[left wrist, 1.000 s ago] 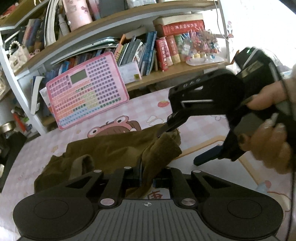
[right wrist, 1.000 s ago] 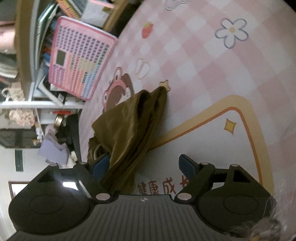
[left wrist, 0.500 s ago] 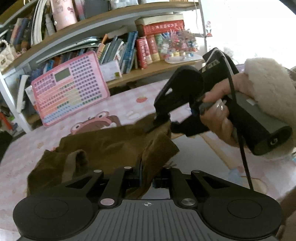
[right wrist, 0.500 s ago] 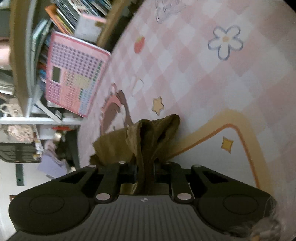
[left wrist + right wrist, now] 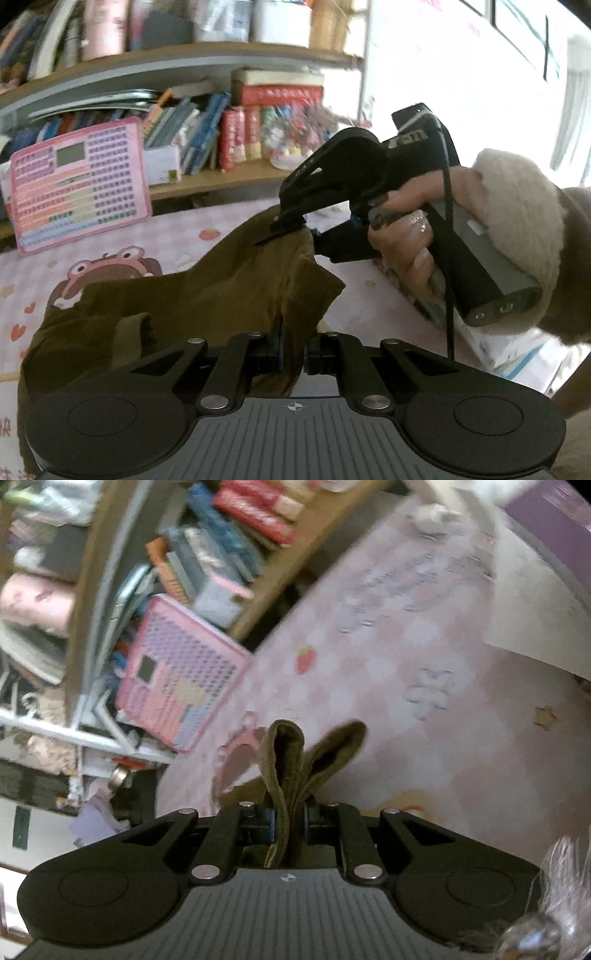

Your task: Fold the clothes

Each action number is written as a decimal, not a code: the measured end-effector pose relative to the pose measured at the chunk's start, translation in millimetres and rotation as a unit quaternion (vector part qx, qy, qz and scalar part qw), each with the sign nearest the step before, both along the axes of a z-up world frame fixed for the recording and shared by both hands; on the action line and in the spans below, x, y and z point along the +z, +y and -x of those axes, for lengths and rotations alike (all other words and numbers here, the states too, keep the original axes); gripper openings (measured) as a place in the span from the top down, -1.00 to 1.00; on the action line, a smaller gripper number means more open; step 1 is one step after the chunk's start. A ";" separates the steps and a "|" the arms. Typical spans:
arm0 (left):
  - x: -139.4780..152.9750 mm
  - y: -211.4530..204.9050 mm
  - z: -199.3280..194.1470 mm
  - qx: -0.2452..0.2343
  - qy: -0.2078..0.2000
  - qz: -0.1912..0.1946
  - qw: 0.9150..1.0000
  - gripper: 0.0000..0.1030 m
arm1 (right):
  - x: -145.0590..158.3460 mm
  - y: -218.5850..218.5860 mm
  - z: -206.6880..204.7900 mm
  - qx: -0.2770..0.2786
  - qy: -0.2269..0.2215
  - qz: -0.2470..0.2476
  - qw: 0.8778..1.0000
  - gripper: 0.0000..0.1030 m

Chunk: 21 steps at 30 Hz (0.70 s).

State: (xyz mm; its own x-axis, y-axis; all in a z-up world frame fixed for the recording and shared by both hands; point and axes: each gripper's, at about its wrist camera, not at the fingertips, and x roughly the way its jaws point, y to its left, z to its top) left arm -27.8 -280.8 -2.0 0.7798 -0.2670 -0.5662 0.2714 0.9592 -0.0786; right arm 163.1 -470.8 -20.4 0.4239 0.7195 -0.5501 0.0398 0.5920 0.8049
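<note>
An olive-brown garment [image 5: 207, 291] lies bunched on the pink patterned mat [image 5: 177, 236], with its near end lifted. My left gripper [image 5: 293, 350] is shut on a fold of that garment at the bottom of the left wrist view. Further off, the right gripper [image 5: 306, 232], held in a hand with a fluffy sleeve [image 5: 517, 221], pinches another edge of the cloth. In the right wrist view my right gripper [image 5: 290, 825] is shut on a doubled strip of the garment [image 5: 291, 760], which sticks up past the fingers.
A bookshelf [image 5: 221, 173] full of books stands behind the mat. A pink toy keyboard [image 5: 77, 188] leans against the bookshelf [image 5: 295, 565], and the same pink toy keyboard [image 5: 181, 675] shows in the right wrist view. The mat [image 5: 424, 720] carries flower and strawberry prints.
The right gripper went from open beside the garment to shut on its edge. Both grippers have since lifted the cloth off the mat, and the right wrist view has swung upward.
</note>
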 end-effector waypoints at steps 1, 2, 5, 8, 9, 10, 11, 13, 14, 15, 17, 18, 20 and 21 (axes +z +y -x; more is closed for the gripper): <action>2.8 6.8 2.8 0.007 -0.003 0.010 1.000 0.85 | 6.7 6.6 0.1 0.007 -0.010 -0.002 1.000 0.77; 5.6 13.5 5.6 0.014 -0.007 0.019 1.000 0.85 | 12.9 15.5 0.5 0.015 -0.019 -0.004 1.000 0.77; 13.1 39.7 13.4 0.042 -0.013 0.049 0.998 0.85 | 30.5 44.2 2.0 0.039 -0.046 -0.007 0.998 0.77; 17.4 67.6 22.0 0.072 -0.017 0.078 0.994 0.85 | 43.4 76.7 4.6 0.062 -0.066 -0.006 0.996 0.77; 17.3 78.2 25.3 0.083 -0.017 0.088 0.993 0.85 | 46.6 88.5 5.8 0.070 -0.072 -0.004 0.995 0.77; 17.1 88.8 28.5 0.094 -0.017 0.098 0.991 0.85 | 49.8 100.2 6.9 0.077 -0.078 -0.003 0.994 0.77; 15.8 99.7 31.4 0.102 -0.015 0.105 0.989 0.85 | 51.3 111.3 8.3 0.083 -0.080 0.000 0.993 0.77; 12.3 121.8 37.0 0.116 -0.008 0.116 0.986 0.85 | 52.2 134.1 11.2 0.093 -0.082 0.006 0.992 0.76; 10.2 131.2 38.1 0.118 -0.002 0.116 0.986 0.85 | 51.7 146.3 12.2 0.095 -0.082 0.010 0.992 0.76; 8.0 140.1 38.5 0.117 0.004 0.114 0.987 0.84 | 50.5 157.8 13.4 0.097 -0.082 0.015 0.992 0.76; 3.6 157.7 39.5 0.116 0.018 0.109 0.987 0.84 | 45.7 179.0 16.3 0.091 -0.076 0.027 0.993 0.74; 1.4 166.5 39.9 0.115 0.025 0.107 0.987 0.82 | 42.7 188.8 17.7 0.088 -0.072 0.034 0.993 0.74; -3.0 184.2 40.9 0.113 0.038 0.102 0.988 0.80 | 36.8 209.4 19.4 0.082 -0.065 0.051 0.993 0.54; -5.2 193.0 41.4 0.113 0.045 0.100 0.988 0.77 | 34.3 217.1 19.9 0.080 -0.061 0.056 0.993 0.47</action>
